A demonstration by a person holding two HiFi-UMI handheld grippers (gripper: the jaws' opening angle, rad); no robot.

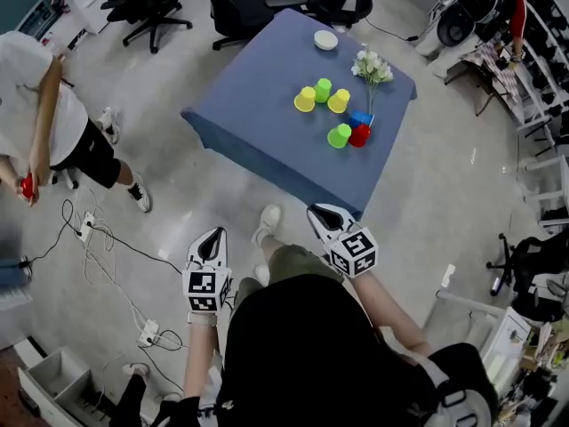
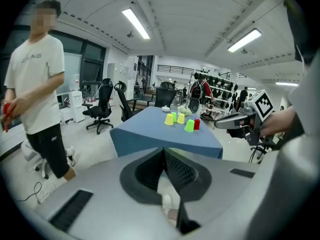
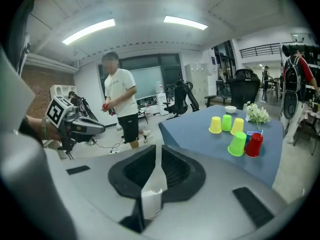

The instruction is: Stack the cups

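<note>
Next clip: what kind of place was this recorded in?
Probably an open office or lab workspace. It has wheeled office chairs beyond a blue-covered table, a power strip lying on the floor, and strip lights on the ceiling.

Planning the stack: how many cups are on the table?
5: a yellow cup, a green cup and another yellow cup clustered; a second green cup and a red cup paired nearby. The blue thing may be another.
</note>
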